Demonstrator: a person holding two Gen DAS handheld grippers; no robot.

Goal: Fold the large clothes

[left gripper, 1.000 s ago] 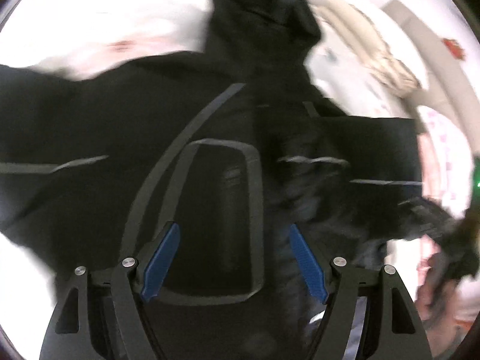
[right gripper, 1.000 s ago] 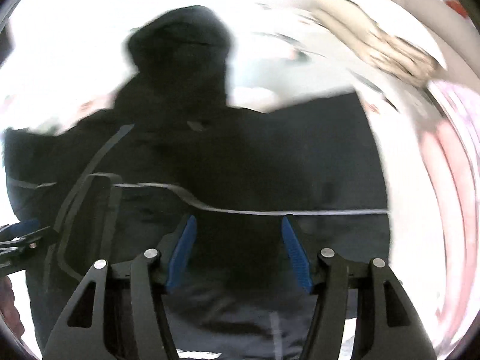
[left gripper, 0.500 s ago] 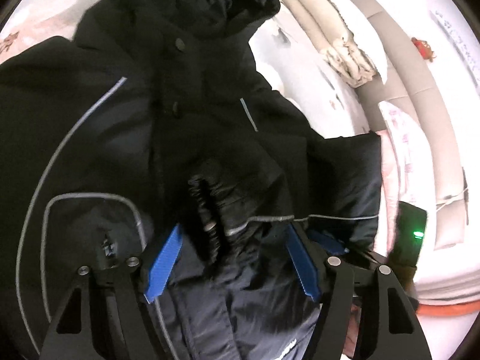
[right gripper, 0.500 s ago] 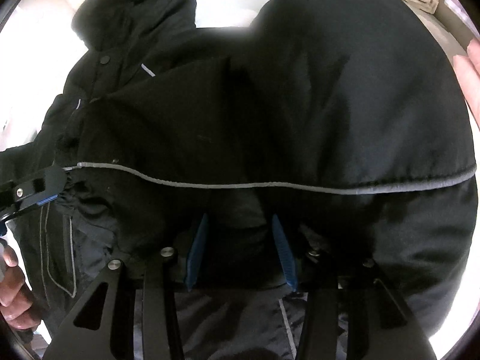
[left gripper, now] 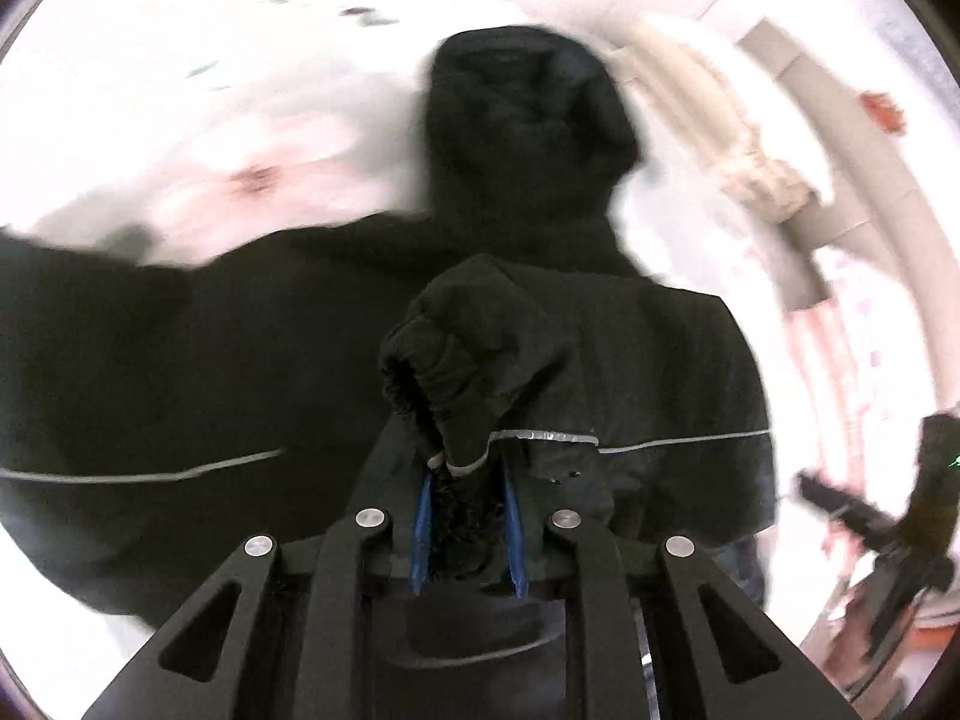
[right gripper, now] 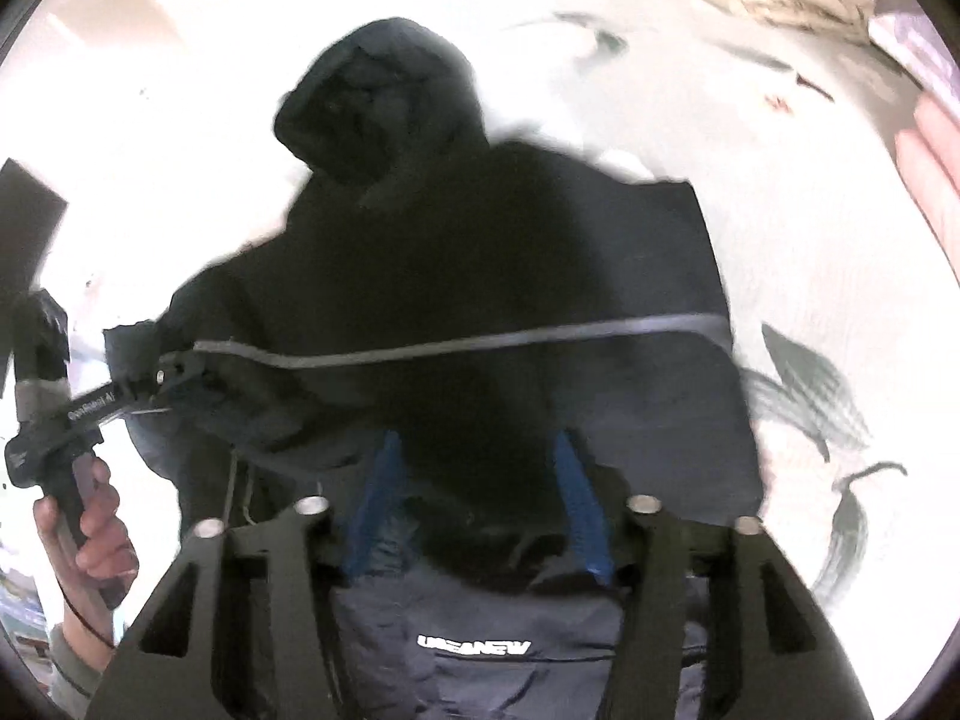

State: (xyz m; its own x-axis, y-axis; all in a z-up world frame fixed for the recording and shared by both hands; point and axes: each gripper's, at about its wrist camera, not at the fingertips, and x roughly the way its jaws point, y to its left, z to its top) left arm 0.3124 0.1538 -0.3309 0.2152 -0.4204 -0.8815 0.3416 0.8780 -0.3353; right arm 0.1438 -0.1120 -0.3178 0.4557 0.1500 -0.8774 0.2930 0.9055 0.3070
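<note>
At the bottom centre of the left wrist view, the left gripper (left gripper: 465, 531) has just been closing, and its blue pads now stand narrow, pinching the gathered sleeve cuff (left gripper: 456, 420) of the black hooded jacket (left gripper: 240, 372), which spreads across the middle of the frame on a pale bedspread (left gripper: 180, 120). In the right wrist view the right gripper (right gripper: 477, 507) has just been opening; its jaws stand fairly wide at bottom centre with dark jacket cloth between them, though whether the pads press on it cannot be told.

Left gripper (left gripper: 465, 531): jaws have just been closing, blue pads near-parallel and narrow, pressed on a bunched cuff of the black jacket (left gripper: 480, 348). Pointing steeply down. The person's left hand (right gripper: 84, 516) grips its handle at 8 o'clock in the right wrist view.

Right gripper (right gripper: 474, 510): jaws have just been opening, pads splayed wide over dark fabric, no clamp visible.
</note>
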